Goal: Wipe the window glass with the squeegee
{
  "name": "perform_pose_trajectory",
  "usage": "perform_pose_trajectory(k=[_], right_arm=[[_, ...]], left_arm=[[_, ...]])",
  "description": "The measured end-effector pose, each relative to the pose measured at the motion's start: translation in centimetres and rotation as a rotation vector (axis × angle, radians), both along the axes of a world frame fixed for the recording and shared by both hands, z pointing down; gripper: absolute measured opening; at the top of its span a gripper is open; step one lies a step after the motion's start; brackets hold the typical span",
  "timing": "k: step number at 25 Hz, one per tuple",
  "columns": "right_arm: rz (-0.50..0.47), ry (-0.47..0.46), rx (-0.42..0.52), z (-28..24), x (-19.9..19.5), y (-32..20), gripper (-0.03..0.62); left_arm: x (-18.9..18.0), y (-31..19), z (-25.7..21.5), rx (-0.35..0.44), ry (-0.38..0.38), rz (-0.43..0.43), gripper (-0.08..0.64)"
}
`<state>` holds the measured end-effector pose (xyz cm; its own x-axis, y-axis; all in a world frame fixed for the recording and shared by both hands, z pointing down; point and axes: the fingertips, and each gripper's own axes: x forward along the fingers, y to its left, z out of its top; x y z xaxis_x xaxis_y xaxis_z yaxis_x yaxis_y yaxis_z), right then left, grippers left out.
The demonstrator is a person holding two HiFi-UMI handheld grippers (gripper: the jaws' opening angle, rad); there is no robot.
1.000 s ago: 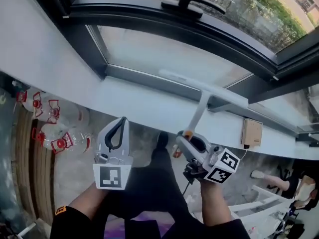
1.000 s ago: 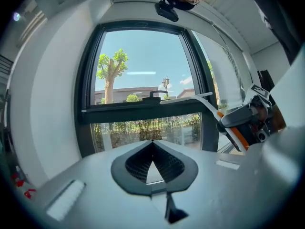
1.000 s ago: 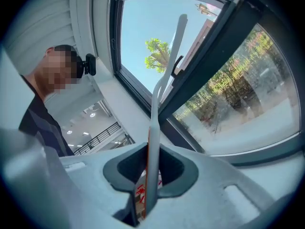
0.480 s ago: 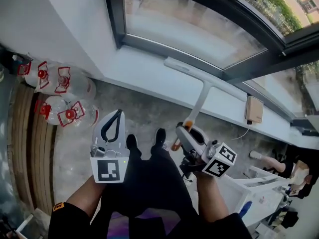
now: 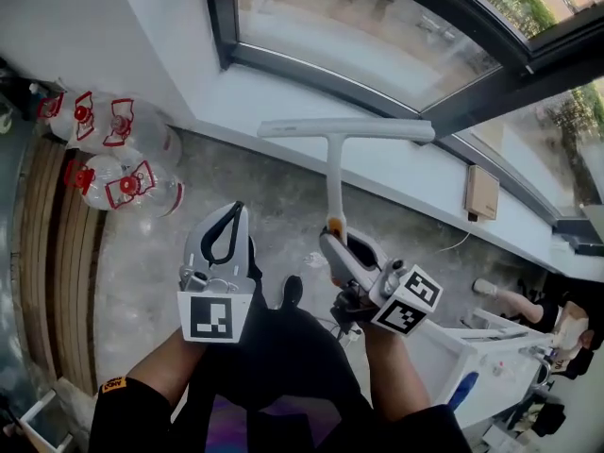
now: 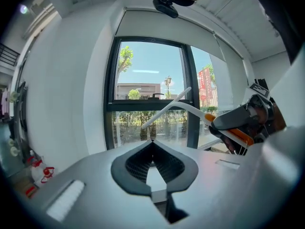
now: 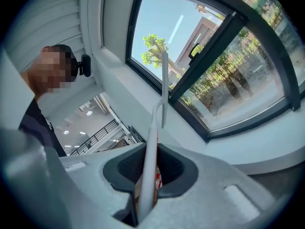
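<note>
Squeegee [image 5: 333, 173] swung level (right gripper [image 5: 338, 245] clamps it).

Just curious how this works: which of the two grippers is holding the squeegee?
The right gripper: its jaws clamp the squeegee by the handle. The left gripper is shut on nothing.

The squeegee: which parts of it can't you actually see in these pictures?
- Handle's lower end: in the head view it is buried in the right gripper, which is shut on the squeegee.
- Blade's rubber edge: too thin to make out in the head view, and seen only edge-on in the right gripper view.
</note>
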<state>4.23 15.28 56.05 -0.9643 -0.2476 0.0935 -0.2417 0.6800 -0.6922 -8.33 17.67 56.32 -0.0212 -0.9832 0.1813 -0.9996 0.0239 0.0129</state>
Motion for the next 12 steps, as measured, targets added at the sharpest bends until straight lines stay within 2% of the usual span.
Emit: perform_pose_trajectory(k=[8, 12], right_arm=[[-0.014, -0.139, -0.105, -0.1, 8.8, 4.7, 0.046], [-0.032, -0.169, -0.095, -0.7, 11.4, 6.5, 0.046]], left_arm=[[9.3, 5.9, -1.1, -0.039, 0.021, -0.055, 0.018], [11.4, 8.5, -1.5, -0.050, 0.024, -0.101, 0.018]])
